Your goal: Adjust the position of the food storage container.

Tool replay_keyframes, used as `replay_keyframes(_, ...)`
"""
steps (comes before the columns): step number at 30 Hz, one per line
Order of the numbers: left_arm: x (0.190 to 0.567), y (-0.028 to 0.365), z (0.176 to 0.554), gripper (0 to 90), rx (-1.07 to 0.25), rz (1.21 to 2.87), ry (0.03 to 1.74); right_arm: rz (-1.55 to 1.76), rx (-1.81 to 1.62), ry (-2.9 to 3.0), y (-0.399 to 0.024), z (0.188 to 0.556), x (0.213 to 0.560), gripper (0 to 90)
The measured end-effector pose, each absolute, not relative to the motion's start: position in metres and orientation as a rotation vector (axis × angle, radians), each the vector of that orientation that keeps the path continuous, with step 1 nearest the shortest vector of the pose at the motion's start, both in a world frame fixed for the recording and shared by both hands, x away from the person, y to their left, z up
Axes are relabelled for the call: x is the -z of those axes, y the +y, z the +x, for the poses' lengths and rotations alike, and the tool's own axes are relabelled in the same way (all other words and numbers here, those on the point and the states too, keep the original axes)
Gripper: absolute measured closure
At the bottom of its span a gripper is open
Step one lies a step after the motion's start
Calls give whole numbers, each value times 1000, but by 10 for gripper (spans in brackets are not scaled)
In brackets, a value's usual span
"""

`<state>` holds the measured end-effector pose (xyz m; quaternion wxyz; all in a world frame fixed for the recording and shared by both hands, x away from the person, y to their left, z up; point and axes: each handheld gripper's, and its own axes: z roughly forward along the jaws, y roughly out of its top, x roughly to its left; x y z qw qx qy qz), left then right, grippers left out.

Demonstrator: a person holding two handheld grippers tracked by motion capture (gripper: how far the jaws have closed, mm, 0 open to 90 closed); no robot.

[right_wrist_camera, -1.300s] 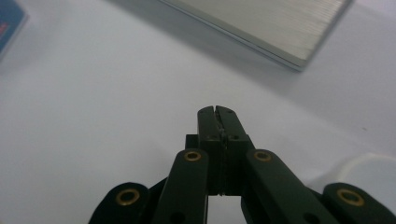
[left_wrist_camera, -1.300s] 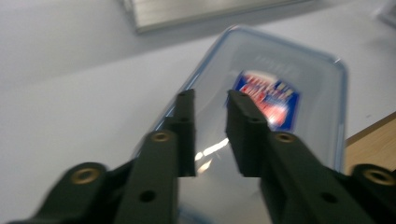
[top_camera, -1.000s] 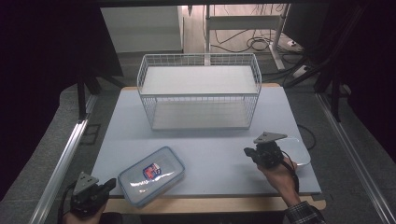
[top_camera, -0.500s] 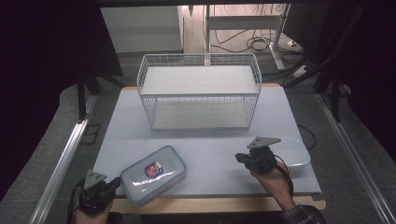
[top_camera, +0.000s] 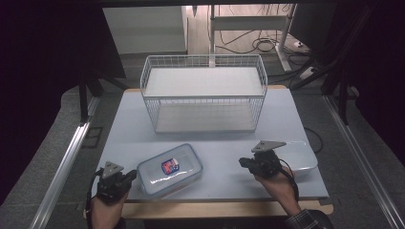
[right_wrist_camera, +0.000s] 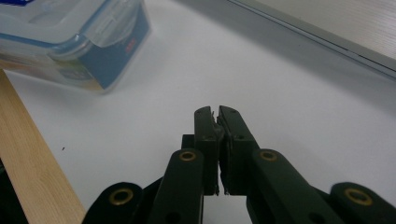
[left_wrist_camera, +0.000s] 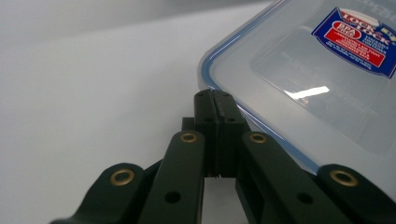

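The clear rectangular plastic box with a blue-sealed lid [top_camera: 170,170] is lying empty on the counter [top_camera: 215,143]; the closed left tool [left_wrist_camera: 214,94] is nearly touching its corner, while the right tool [right_wrist_camera: 215,111] is sitting barely parted, holding nothing.

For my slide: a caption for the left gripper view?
Shut left tongs nose up to the corner of a lidded plastic container.

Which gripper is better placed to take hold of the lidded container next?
Left, likely. The left gripper sits shut right at the lidded container corner, tips at its blue-sealed rim. The right gripper, also shut, is well apart across the table.
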<state>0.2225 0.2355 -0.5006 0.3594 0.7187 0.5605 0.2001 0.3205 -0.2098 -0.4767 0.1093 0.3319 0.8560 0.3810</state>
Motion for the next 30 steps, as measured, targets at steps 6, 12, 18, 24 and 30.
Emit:
replay_keyframes(6, 499, 222, 248, 900, -500, 1897, 1381, 975, -1120, 2515, -207, 322, 478, 865)
replay_keyframes(12, 497, 201, 270, 900, -500, 1950, 1320, 944, -1110, 2512, -204, 321, 479, 863)
replay_keyframes(18, 498, 180, 291, 900, -495, 1972, 1246, 927, -1082, 2514, -203, 320, 482, 857)
replay_keyframes(24, 498, 167, 301, 900, -479, 1982, 1205, 938, -1081, 2498, -207, 319, 481, 859)
replay_keyframes(30, 498, 153, 311, 900, -462, 1992, 1161, 971, -1075, 2479, -215, 317, 479, 877)
